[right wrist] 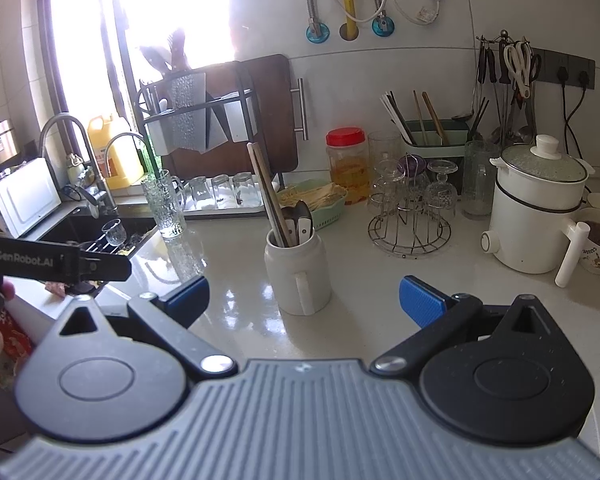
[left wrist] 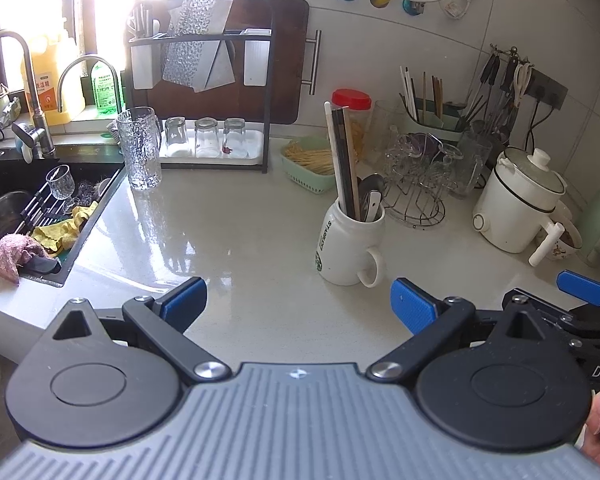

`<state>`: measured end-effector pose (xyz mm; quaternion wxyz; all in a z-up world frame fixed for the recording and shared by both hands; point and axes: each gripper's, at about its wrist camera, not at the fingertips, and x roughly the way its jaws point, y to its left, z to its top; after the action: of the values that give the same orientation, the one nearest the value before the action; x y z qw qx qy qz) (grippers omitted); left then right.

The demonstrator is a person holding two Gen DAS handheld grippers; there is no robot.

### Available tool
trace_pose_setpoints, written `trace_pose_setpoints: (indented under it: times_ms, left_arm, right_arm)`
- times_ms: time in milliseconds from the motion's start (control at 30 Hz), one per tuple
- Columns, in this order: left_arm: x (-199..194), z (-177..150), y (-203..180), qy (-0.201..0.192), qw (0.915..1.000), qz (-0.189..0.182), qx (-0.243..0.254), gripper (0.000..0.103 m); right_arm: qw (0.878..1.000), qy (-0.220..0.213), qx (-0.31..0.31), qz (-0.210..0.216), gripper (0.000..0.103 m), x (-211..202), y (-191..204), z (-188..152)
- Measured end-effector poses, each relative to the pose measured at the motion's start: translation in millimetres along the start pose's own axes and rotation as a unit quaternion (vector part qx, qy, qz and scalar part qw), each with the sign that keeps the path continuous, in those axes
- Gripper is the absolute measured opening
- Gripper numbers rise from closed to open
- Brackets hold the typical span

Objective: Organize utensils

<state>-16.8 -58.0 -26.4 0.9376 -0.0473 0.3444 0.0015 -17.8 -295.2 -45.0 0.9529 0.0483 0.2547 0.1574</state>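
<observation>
A white mug (left wrist: 346, 246) (right wrist: 298, 270) stands on the pale counter, holding chopsticks (left wrist: 344, 160) (right wrist: 270, 196) and spoons (left wrist: 370, 198) (right wrist: 300, 218). My left gripper (left wrist: 298, 304) is open and empty, hovering near the counter's front edge with the mug just ahead and slightly right. My right gripper (right wrist: 304, 300) is also open and empty, the mug directly ahead between its blue pads. A green utensil holder (left wrist: 436, 122) (right wrist: 428, 138) with more chopsticks sits at the back wall. The right gripper's blue pad (left wrist: 584, 288) shows at the right of the left wrist view.
A sink (left wrist: 32, 208) with cloths and a glass lies left. A tall glass mug (left wrist: 140, 148), a rack with upturned glasses (left wrist: 208, 138), a green basket (left wrist: 308, 164), a wire glass stand (right wrist: 410, 216), a red-lidded jar (right wrist: 347, 164) and a white electric pot (right wrist: 536, 208) line the back.
</observation>
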Motion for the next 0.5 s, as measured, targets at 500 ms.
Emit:
trace_pose_setpoints:
  times_ms: [500]
  left_arm:
    - [-1.8, -2.0, -1.5, -0.002, 1.0000, -0.001, -0.004, 0.100]
  right_arm:
    - [1.000, -0.002, 0.000, -0.001, 0.103, -2.3, -1.6, -0.1]
